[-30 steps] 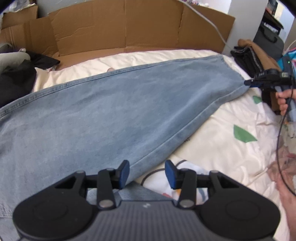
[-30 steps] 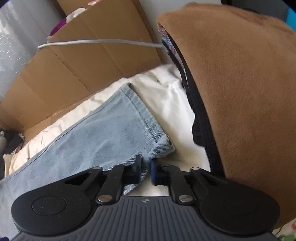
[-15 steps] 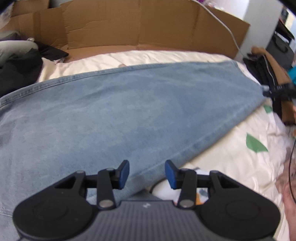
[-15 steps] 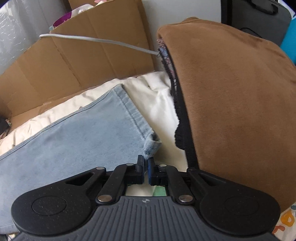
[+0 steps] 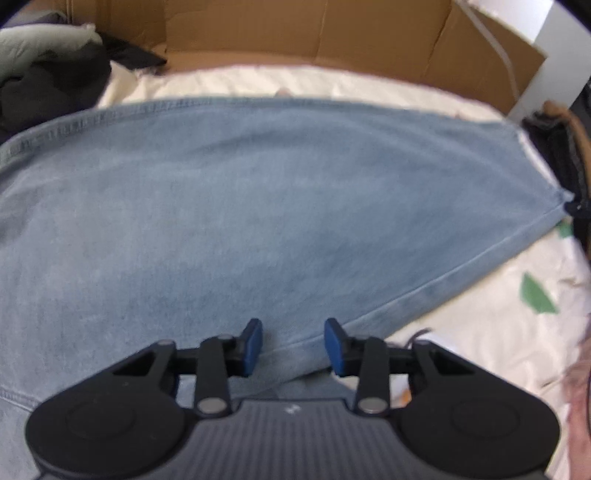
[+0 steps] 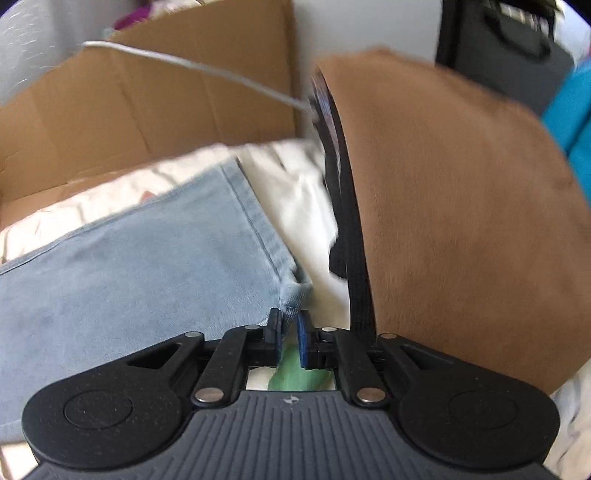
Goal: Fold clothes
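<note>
One pair of light-blue jeans (image 5: 258,206) lies spread flat across a cream bedsheet (image 5: 480,332), filling most of the left wrist view; only 1 leg panel is distinguishable, w/ a stitched hem at its far right end and a long seam running along its near edge. Two grippers in play. Left gripper (image 5: 293,345) hangs over the near seam, its 2 blue pads spread wide apart, nothing between them; can't tell if the tips touch the denim. Right gripper (image 6: 288,334) has its 2 pads nearly together, pinching the frayed corner of the jeans' hem (image 6: 293,295), which bunches up just ahead of the tips; a thin gap shows lower down btwn the pads.

Bedsheet carries 2 green printed patches in the left view (image 5: 535,291); 1 green patch shows under the right gripper. One brown fleecy garment (image 6: 461,229) w/ a black edge stands just right of the hem corner, close beside the right gripper. One cardboard sheet (image 5: 295,33) runs behind the bed. One grey cable (image 6: 192,66) crosses in front of it. One dark clothes heap (image 5: 48,81) sits far left. No readable writing or brand; each gripper body bears 1 small white mark, too small to read.
</note>
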The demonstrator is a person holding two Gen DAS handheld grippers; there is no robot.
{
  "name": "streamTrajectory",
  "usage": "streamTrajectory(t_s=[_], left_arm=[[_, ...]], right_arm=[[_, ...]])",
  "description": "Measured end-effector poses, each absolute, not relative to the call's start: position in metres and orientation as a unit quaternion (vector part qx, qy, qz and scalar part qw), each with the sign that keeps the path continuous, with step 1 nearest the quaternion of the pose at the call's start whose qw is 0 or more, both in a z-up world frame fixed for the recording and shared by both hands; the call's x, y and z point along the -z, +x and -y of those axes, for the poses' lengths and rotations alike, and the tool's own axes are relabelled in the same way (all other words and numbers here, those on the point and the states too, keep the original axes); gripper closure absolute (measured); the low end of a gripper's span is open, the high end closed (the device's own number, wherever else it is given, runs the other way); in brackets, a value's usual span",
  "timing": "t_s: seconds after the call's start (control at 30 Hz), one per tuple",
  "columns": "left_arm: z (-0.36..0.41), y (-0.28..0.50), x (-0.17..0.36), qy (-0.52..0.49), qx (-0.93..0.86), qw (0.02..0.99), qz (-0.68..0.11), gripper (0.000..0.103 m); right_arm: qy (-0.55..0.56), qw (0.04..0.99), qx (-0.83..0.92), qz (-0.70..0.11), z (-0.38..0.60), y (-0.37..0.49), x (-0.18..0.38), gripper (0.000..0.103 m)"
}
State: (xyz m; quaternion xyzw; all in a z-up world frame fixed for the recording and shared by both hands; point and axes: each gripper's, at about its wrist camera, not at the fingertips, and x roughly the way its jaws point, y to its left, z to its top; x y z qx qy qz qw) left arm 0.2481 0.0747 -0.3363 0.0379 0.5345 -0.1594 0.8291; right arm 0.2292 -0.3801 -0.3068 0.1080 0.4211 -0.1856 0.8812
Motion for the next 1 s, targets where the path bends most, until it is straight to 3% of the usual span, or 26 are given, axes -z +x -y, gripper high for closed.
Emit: streamTrajectory(t_s=[0.27,0.37,0.57,1.0], left_arm=[[-0.099,0.277,0.324,0.020,0.111,0.855,-0.506,0.065],[-0.105,0.294,0.325,0.013,0.099,0.862,-0.497,0.065],[-0.091,0.335,0.335,0.028,0.109,0.870,-0.480,0.070],[-0.065,0.400,0.363,0.071,0.095,0.876,-0.468,0.069]], right_arm=[[0.070,0.907,0.147,-0.388,0.361,0.227,0.287,0.088],[0.076,0.908,0.124,-0.394,0.354,0.239,0.292,0.063],[0.069,0.914,0.091,-0.390,0.335,0.271,0.301,0.061],[0.015,0.900,0.065,-0.430,0.320,0.310,0.349,0.058]])
